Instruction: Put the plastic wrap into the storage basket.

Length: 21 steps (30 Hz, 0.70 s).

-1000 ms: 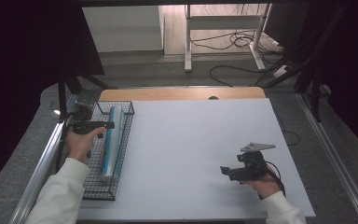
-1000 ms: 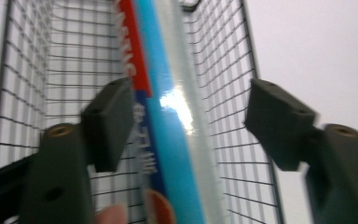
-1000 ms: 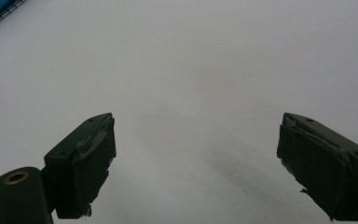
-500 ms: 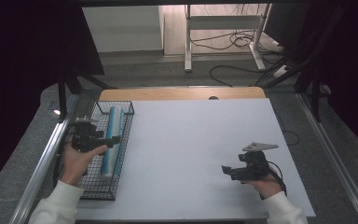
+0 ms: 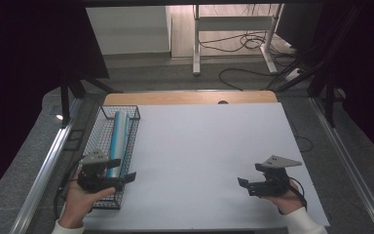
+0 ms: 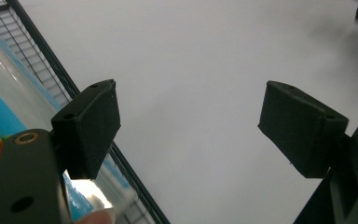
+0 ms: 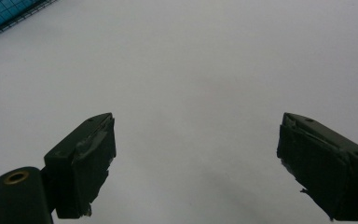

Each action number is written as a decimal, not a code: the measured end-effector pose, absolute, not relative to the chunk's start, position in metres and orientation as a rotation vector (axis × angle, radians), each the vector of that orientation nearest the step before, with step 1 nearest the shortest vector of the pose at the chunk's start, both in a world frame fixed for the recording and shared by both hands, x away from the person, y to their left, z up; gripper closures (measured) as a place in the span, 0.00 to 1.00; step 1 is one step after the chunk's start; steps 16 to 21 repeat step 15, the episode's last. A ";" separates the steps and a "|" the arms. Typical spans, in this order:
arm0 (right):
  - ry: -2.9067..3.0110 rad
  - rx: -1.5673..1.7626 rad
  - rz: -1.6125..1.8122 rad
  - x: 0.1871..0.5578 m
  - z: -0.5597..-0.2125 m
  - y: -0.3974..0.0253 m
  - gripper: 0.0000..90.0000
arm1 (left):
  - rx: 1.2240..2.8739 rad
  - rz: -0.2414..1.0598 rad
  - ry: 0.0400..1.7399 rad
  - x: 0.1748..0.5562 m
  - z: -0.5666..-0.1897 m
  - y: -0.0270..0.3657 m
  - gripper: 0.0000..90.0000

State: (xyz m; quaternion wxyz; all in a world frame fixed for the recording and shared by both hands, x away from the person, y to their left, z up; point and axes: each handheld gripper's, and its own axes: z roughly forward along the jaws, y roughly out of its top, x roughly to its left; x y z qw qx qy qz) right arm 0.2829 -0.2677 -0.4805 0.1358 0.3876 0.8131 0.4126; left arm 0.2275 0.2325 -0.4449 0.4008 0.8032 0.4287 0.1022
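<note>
High view: left gripper [image 5: 121, 170] pulled back from tube [image 5: 117, 138] in basket [image 5: 97, 141], fingers released; right gripper [image 5: 249, 176] fingers released.

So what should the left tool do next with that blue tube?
Probably nothing more: the blue-and-clear plastic tube already lies in the black wire basket, and the left tool is open at its near end. I'd ease it away, like the open right tool.
</note>
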 end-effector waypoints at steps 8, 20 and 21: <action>2.347 1.113 1.195 0.282 -0.486 -0.276 0.13 | 2.029 0.248 1.074 0.224 -0.459 0.224 0.23; 2.345 1.060 1.178 0.281 -0.487 -0.273 0.12 | 2.038 0.267 1.073 0.224 -0.463 0.221 0.22; 2.345 1.060 1.178 0.281 -0.487 -0.273 0.12 | 2.038 0.267 1.073 0.224 -0.463 0.221 0.22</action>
